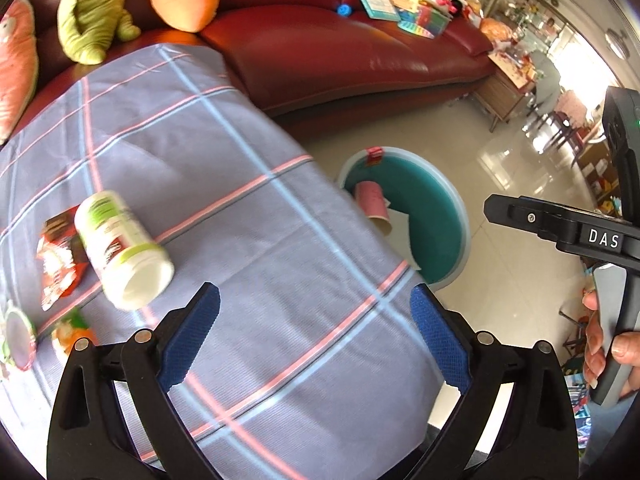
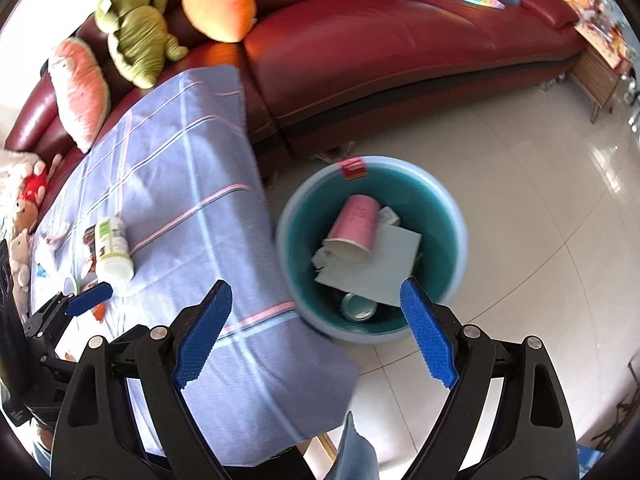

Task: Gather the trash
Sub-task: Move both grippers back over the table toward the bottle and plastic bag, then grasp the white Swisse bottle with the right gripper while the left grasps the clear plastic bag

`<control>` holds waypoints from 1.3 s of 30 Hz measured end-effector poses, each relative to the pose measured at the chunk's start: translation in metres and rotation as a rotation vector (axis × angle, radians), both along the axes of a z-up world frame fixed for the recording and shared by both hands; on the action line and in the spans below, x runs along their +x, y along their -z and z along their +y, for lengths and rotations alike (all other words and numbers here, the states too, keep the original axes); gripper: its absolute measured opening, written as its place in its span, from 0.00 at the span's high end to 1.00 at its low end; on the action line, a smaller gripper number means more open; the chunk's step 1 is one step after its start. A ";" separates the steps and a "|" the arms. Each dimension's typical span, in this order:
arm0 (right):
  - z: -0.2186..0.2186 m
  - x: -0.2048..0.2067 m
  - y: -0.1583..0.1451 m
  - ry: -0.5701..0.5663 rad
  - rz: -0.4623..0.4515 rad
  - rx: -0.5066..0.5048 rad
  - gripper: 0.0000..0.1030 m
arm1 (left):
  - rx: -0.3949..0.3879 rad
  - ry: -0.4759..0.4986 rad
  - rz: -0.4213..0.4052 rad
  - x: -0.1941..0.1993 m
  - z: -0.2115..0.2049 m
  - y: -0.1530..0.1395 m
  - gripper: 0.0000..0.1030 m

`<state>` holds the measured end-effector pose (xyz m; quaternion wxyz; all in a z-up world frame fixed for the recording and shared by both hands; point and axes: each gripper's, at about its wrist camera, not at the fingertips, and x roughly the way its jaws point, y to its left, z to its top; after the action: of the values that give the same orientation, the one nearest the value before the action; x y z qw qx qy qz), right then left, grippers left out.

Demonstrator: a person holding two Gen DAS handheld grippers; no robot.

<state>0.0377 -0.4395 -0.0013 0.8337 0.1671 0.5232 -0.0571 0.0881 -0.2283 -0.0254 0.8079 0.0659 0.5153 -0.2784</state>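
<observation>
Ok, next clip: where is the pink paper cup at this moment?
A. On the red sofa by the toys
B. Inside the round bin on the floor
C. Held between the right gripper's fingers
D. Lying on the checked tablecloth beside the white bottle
B: the pink paper cup lies on its side inside the bin, on top of a sheet of white paper, while both grippers are open and hold nothing.

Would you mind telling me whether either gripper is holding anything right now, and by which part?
Nothing is held: the left gripper and the right gripper both have open, empty jaws.
</observation>
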 end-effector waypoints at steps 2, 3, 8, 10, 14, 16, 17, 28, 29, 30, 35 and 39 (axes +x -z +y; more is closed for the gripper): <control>0.014 0.003 -0.002 -0.021 0.000 -0.004 0.20 | 0.001 -0.015 -0.009 -0.002 0.016 -0.003 0.07; 0.020 0.004 -0.003 -0.030 -0.001 -0.005 0.20 | 0.002 -0.025 -0.014 -0.002 0.024 -0.005 0.07; 0.060 0.011 -0.009 -0.092 0.002 -0.017 0.20 | 0.006 -0.072 -0.034 -0.005 0.064 -0.012 0.07; 0.079 0.014 -0.011 -0.122 0.005 -0.019 0.20 | 0.007 -0.091 -0.040 -0.006 0.080 -0.013 0.07; 0.110 0.021 -0.011 -0.171 0.014 -0.022 0.20 | 0.015 -0.131 -0.045 -0.007 0.115 -0.014 0.07; 0.128 0.027 -0.012 -0.202 0.023 -0.022 0.20 | 0.020 -0.150 -0.050 -0.008 0.134 -0.014 0.07; 0.138 0.030 -0.012 -0.220 0.027 -0.023 0.20 | 0.026 -0.161 -0.054 -0.008 0.146 -0.015 0.07; 0.230 0.081 -0.001 -0.419 0.093 -0.077 0.20 | 0.031 -0.300 -0.048 0.005 0.262 -0.006 0.07; 0.236 0.088 0.002 -0.439 0.102 -0.082 0.20 | 0.029 -0.312 -0.044 0.008 0.271 -0.005 0.07; 0.242 0.095 0.006 -0.457 0.112 -0.085 0.20 | 0.029 -0.326 -0.040 0.010 0.280 -0.003 0.07; 0.254 0.128 0.022 -0.475 0.150 -0.101 0.20 | 0.030 -0.369 -0.026 0.023 0.313 0.006 0.07; 0.264 0.146 0.035 -0.497 0.178 -0.097 0.20 | 0.024 -0.399 -0.010 0.035 0.332 0.013 0.07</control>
<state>0.1835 -0.1751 -0.0358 0.7799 -0.0124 0.6161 0.1099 0.1227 0.1032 -0.0382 0.8487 -0.0265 0.5174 -0.1063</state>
